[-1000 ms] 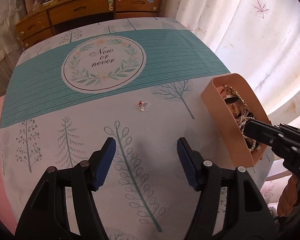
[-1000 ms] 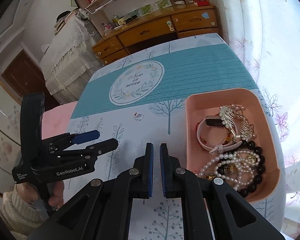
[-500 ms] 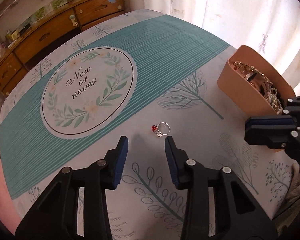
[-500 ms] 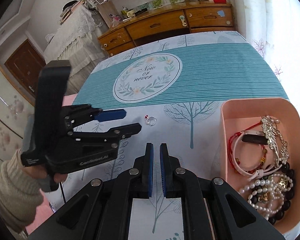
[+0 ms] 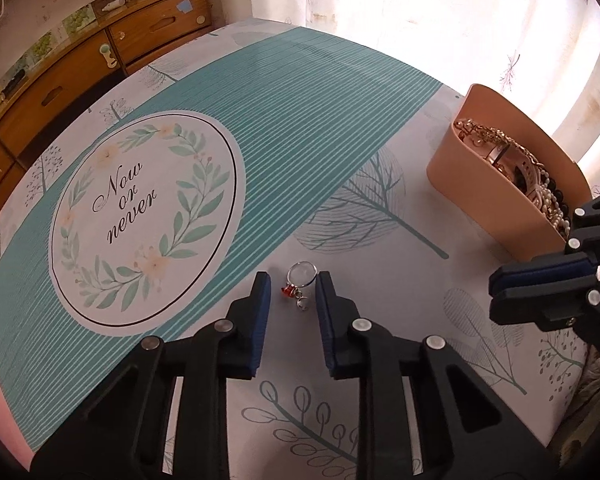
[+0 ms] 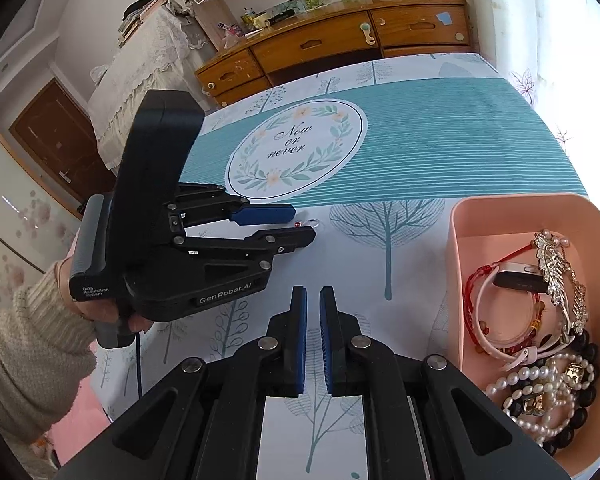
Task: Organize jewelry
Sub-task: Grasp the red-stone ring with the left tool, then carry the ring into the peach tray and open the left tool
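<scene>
A small silver ring [image 5: 301, 276] with a red charm lies on the printed tablecloth [image 5: 380, 304], near the teal stripe. My left gripper [image 5: 293, 284] points down at it with one blue pad on each side. Its jaws are closing and a sliver of cloth still shows between the pads and the ring. From the right wrist view the ring [image 6: 313, 222] shows at the tips of the left gripper [image 6: 304, 224], which a hand in a beige sleeve holds. My right gripper [image 6: 313, 336] is shut with nothing in it and hovers beside the pink tray [image 6: 456, 264].
The pink tray [image 5: 480, 192] at the right holds several bracelets, pearl strands and dark beads. The right gripper [image 5: 500, 286] hangs in front of it. A wooden dresser [image 6: 320, 44] stands behind the table and a pale curtain [image 5: 440, 20] hangs to the right.
The left gripper came forward and down to the ring, rolled, and its jaws narrowed around it. The right gripper sank a little beside the tray and stayed shut.
</scene>
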A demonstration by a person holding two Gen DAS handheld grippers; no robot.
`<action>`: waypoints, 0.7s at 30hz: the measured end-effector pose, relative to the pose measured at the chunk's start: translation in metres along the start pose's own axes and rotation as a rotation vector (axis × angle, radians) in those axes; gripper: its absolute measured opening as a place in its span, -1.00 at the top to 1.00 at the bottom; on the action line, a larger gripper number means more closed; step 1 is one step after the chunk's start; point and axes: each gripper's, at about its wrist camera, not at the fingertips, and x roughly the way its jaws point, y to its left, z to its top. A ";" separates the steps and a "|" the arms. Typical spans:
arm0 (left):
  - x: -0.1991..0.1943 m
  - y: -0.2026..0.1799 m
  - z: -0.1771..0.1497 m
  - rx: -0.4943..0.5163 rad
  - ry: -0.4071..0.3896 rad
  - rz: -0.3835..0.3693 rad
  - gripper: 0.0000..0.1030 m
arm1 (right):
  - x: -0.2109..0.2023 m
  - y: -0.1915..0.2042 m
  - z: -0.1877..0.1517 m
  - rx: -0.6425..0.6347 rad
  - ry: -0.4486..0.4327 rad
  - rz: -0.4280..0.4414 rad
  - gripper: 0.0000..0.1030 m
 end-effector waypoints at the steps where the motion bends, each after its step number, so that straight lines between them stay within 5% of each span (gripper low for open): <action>1: 0.001 0.001 0.000 -0.001 -0.002 -0.008 0.68 | 0.000 -0.001 0.000 0.004 0.003 0.001 0.87; 13: -0.010 -0.005 -0.006 -0.080 -0.020 0.012 0.86 | -0.009 -0.004 -0.002 0.019 -0.036 0.004 0.87; 21: -0.060 -0.038 -0.004 -0.111 -0.084 0.000 0.86 | -0.045 -0.008 0.000 0.017 -0.124 -0.018 0.87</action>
